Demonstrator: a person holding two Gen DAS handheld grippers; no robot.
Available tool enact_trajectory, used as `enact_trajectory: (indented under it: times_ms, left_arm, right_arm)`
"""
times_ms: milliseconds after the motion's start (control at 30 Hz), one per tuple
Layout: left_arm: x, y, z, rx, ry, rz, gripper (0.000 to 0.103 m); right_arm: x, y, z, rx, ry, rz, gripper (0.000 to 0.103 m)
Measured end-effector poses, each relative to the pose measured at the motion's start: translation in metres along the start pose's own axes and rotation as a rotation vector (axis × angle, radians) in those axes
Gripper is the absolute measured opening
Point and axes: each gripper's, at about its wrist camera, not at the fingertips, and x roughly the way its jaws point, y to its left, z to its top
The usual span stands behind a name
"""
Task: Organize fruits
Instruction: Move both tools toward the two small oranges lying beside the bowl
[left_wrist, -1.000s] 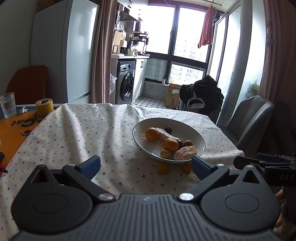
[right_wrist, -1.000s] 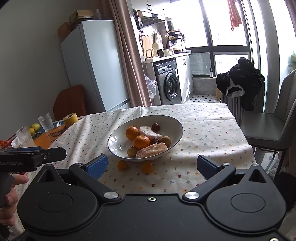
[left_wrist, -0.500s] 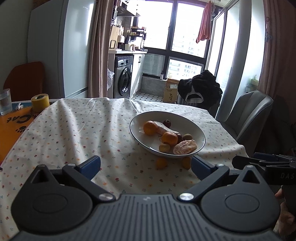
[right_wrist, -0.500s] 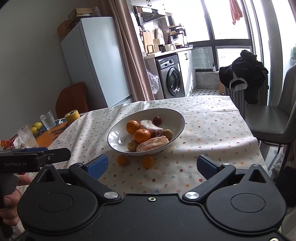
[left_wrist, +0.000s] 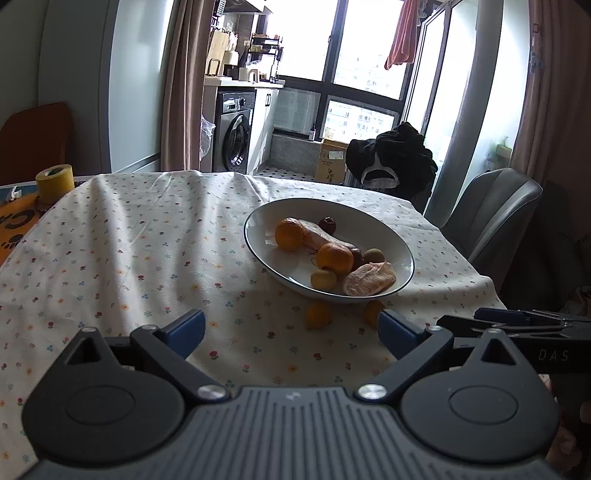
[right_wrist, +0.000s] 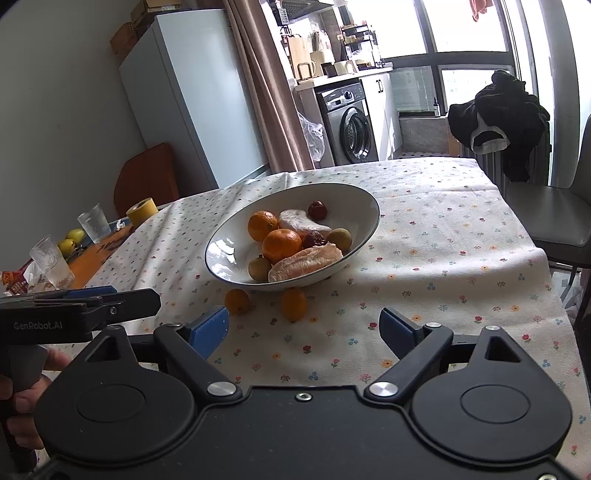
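Observation:
A white bowl (left_wrist: 258, 218) (right_wrist: 364, 192) on the flowered tablecloth holds two oranges (left_wrist: 334, 258) (right_wrist: 282, 244), peeled citrus segments (left_wrist: 369, 282) (right_wrist: 306, 263), red dates and small green-yellow fruits. Two small orange fruits lie on the cloth in front of the bowl, one to the left (left_wrist: 317, 314) (right_wrist: 237, 301) and one to the right (left_wrist: 372, 312) (right_wrist: 294, 304). My left gripper (left_wrist: 291, 328) is open and empty, short of them. My right gripper (right_wrist: 303, 326) is open too, just behind the two loose fruits.
A yellow tape roll (left_wrist: 55, 180) (right_wrist: 142, 211), two drinking glasses (right_wrist: 94, 222) and yellow fruits (right_wrist: 72, 240) sit on the orange table part at the left. A grey chair (left_wrist: 495, 218) stands at the right table edge. The other gripper shows at each view's side.
Both grippers have moved forward and lower toward the bowl; the bowl and the two loose fruits look larger and nearer. Both stay open and empty.

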Motion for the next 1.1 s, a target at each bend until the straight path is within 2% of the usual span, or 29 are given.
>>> enact_trajectory:
  times_ms: [100, 267, 433, 567, 667, 1000, 1067, 1100]
  left_arm:
    - [0.011, 0.001, 0.001, 0.004, 0.028, 0.004, 0.094]
    - [0.023, 0.0, 0.0, 0.02, 0.049, -0.016, 0.088]
    - [0.036, 0.0, -0.001, 0.027, 0.071, -0.034, 0.079]
    - [0.046, 0.001, -0.003, 0.032, 0.091, -0.04, 0.07]
    - [0.053, 0.002, -0.004, 0.034, 0.103, -0.048, 0.063]
    - [0.066, 0.003, -0.002, 0.046, 0.116, -0.065, 0.055]
    - [0.068, 0.003, -0.002, 0.045, 0.118, -0.072, 0.055]
    - [0.069, 0.002, -0.002, 0.048, 0.119, -0.076, 0.054]
  right_arm:
    - [0.008, -0.002, 0.001, 0.003, 0.019, 0.006, 0.076]
    - [0.019, -0.002, 0.004, 0.006, 0.03, 0.021, 0.074]
    - [0.033, -0.001, 0.003, 0.008, 0.068, 0.035, 0.061]
    - [0.041, -0.001, 0.001, 0.007, 0.088, 0.035, 0.056]
    - [0.047, 0.0, 0.002, 0.003, 0.102, 0.034, 0.048]
    - [0.066, 0.002, 0.005, -0.004, 0.121, 0.043, 0.041]
    - [0.069, 0.005, 0.006, -0.015, 0.123, 0.046, 0.039]
    - [0.07, 0.006, 0.007, -0.018, 0.125, 0.047, 0.034]
